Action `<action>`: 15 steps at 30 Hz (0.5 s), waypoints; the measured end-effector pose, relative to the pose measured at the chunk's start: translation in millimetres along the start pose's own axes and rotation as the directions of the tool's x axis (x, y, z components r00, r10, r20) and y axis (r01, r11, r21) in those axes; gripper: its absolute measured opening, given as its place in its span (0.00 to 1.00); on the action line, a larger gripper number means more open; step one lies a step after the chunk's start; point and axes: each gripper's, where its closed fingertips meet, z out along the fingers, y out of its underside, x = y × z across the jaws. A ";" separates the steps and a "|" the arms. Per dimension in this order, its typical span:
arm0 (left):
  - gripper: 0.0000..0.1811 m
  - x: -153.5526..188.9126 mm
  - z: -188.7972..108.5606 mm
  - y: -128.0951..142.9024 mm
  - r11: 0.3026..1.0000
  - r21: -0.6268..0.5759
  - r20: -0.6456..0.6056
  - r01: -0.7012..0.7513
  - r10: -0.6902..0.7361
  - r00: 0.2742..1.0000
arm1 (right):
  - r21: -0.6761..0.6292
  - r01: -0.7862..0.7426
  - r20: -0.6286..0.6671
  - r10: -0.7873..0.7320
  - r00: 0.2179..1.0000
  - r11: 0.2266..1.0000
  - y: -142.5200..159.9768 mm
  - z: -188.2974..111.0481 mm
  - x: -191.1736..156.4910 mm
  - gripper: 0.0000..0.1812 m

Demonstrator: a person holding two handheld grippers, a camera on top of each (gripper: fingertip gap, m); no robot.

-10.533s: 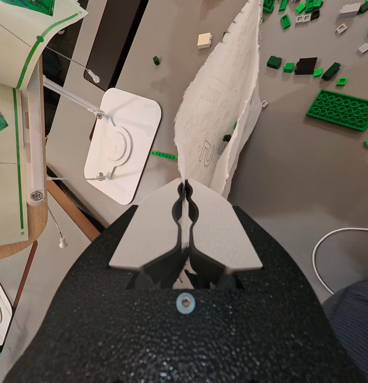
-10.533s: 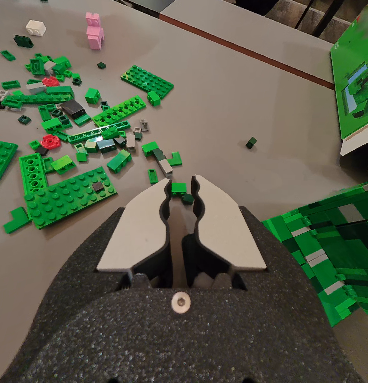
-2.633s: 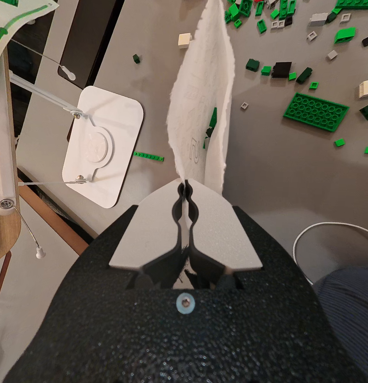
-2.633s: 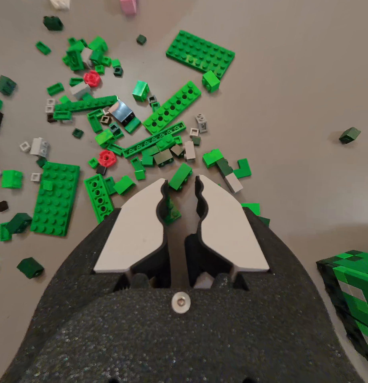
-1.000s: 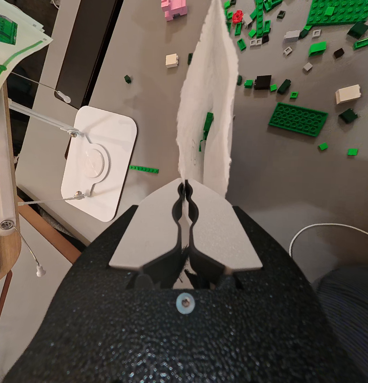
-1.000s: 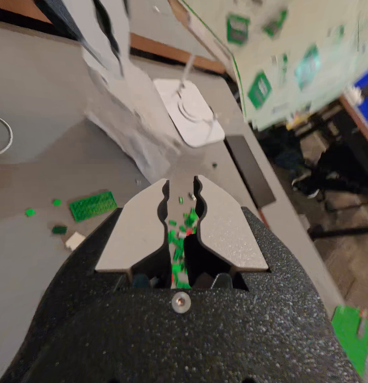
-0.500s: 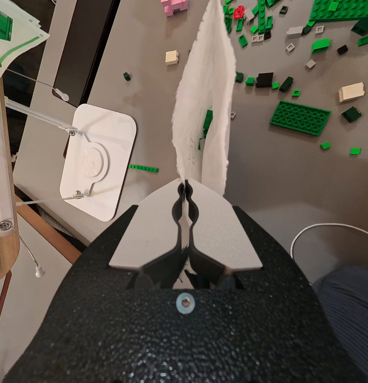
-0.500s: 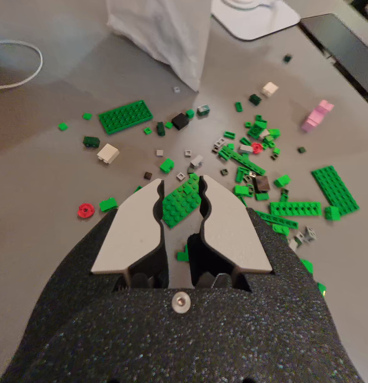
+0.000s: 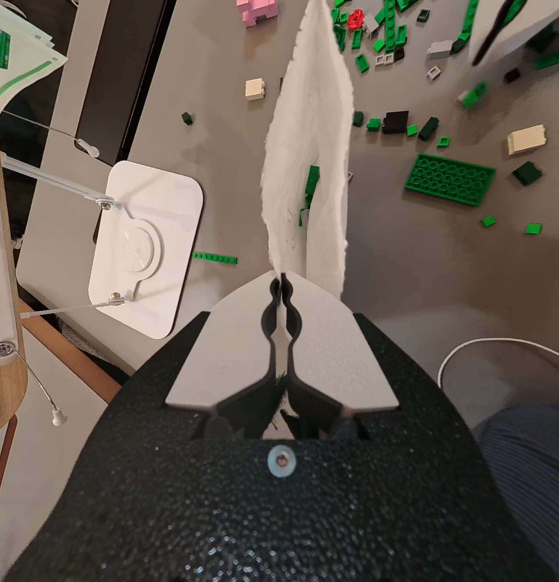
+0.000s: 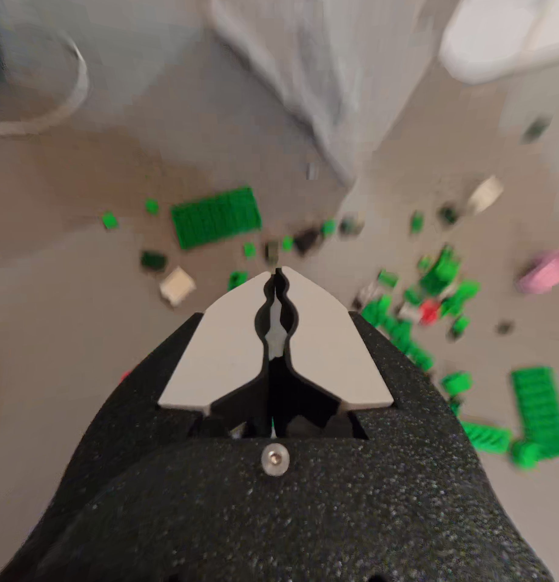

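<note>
The left gripper (image 9: 281, 277) is pinching the torn rim of a white paper bag with ragged edges (image 9: 309, 126). Its jaws are pressed fully together on one wall of the paper. The bag is hanging straight ahead of the tips with its mouth gaping, and green plastic pieces (image 9: 311, 185) are showing inside it. The right gripper (image 10: 276, 272) is holding its jaws closed to a hairline. Its view is badly smeared, so I cannot tell whether anything small is caught at the tips.

The paper is thin and already frayed where the jaws are biting, so the weight of the pieces could be tearing it further. A tilt of the bag could spill them onto the grey tabletop (image 9: 429, 283). The right gripper's fast motion is also risky so near the bag. A swing could knock the bag, or scatter the loose bricks around the flat green studded plate (image 10: 215, 217) ahead of its tips.

Compared with half a second ago, the right jaws are now together. Then they were standing apart over a green plate. The right view, sharp then, is now streaked. The right gripper is also showing at the far upper right of the left view. The left grip is looking unchanged.
</note>
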 end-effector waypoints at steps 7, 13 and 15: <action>0.00 -1.4 0.9 1.6 1.000 -0.004 0.001 0.009 -0.009 1.000 | 0.225 0.401 -0.167 -0.370 0.914 0.888 -163.7 -25.6 -5.1 0.00; 0.00 -2.5 -0.6 3.9 1.000 0.005 0.000 0.018 -0.018 1.000 | 0.080 0.312 0.113 -0.320 0.941 0.947 -105.4 -1.7 -32.7 0.07; 0.00 -2.4 -0.9 3.1 1.000 0.010 -0.002 0.017 -0.017 1.000 | -0.041 0.322 0.193 -0.308 0.932 0.946 -63.9 9.6 -45.8 0.08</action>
